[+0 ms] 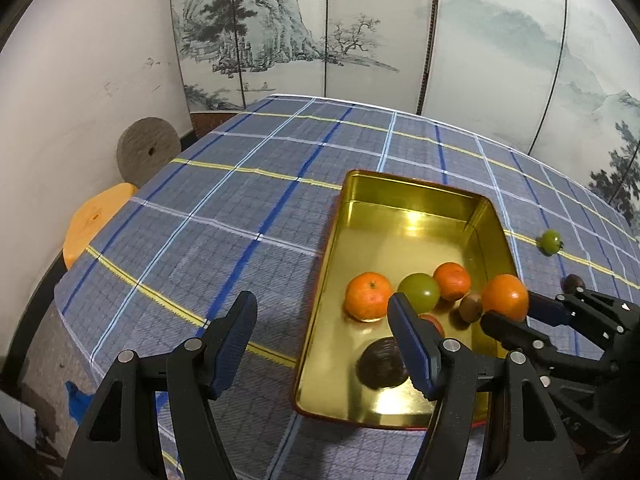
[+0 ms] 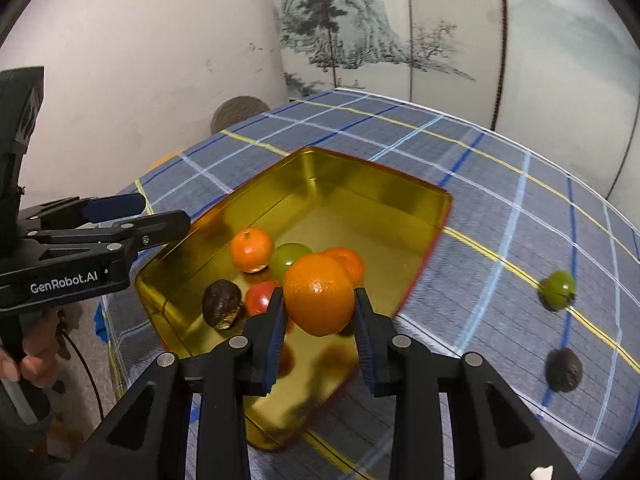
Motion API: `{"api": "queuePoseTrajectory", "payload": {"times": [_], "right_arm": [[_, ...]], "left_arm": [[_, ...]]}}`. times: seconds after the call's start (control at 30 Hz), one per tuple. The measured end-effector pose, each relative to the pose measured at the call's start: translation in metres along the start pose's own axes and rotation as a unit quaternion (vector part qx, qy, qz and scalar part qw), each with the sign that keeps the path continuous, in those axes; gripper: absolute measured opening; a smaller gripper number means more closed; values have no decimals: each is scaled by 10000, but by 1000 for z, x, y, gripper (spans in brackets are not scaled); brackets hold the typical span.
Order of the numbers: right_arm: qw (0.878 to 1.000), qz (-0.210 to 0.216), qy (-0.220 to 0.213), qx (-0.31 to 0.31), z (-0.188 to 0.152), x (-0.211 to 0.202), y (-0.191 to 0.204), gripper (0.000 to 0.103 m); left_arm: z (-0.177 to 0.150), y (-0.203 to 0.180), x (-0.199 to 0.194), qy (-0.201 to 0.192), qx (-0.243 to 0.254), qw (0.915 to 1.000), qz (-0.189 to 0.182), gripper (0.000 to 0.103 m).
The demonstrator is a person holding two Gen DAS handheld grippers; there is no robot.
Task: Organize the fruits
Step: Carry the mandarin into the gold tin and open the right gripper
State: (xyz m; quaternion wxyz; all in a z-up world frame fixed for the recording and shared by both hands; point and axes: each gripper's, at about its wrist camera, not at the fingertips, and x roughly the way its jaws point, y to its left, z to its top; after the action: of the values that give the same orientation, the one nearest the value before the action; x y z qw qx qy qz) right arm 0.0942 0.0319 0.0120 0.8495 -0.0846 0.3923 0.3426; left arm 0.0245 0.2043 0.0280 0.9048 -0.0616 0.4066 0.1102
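Right gripper [image 2: 319,312]: clenched on an orange [image 2: 319,294]; the fruit is pinched at its two sides between the blue-padded fingers [image 2: 276,332] and is held above the near part of the gold tin [image 2: 380,188].
Right gripper, other view: seen in the left wrist view at 3 o'clock [image 1: 516,312], with the orange [image 1: 505,297] carried at its tip over the tin's right wall.
Left gripper [image 1: 324,320]: released, jaws about half apart, nothing gripped; one finger is seen over the checked tablecloth [image 1: 224,224], the other over the tin's near left part.
Left gripper, other view: seen in the right wrist view at 9 o'clock [image 2: 140,220], beside the tin's left wall, held by a hand [image 2: 28,364].
Gold tin [image 1: 416,192]: set open on the tablecloth; two mandarins [image 1: 368,294] are held inside, with a green fruit [image 1: 419,290] between them, a red fruit [image 2: 262,298], a small brown nut [image 1: 470,307] and a dark wrinkled fruit [image 1: 383,363] nearest the camera.
Loose fruit: a small green fruit [image 2: 557,289] and a dark round fruit [image 2: 564,370] are left on the cloth at 3 o'clock of the tin, well apart from it.
Writing: "GenRobot.AI" [image 2: 63,283] is printed in white on the left gripper's body.
Backdrop: a folding screen [image 1: 280,32] painted with mountains and pines is set behind the table.
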Motion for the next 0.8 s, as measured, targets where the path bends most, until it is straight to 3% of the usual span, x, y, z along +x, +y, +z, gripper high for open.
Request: {"api": "queuePoseTrajectory", "payload": {"times": [0.37, 0.8], "right_arm": [[9993, 30, 313, -190, 0, 29, 14, 30], [9991, -6, 390, -192, 0, 36, 14, 32]], "left_arm": [[-2, 7, 4, 69, -74, 9999, 3, 68], [-3, 0, 5, 80, -11, 9999, -96, 68]]}}
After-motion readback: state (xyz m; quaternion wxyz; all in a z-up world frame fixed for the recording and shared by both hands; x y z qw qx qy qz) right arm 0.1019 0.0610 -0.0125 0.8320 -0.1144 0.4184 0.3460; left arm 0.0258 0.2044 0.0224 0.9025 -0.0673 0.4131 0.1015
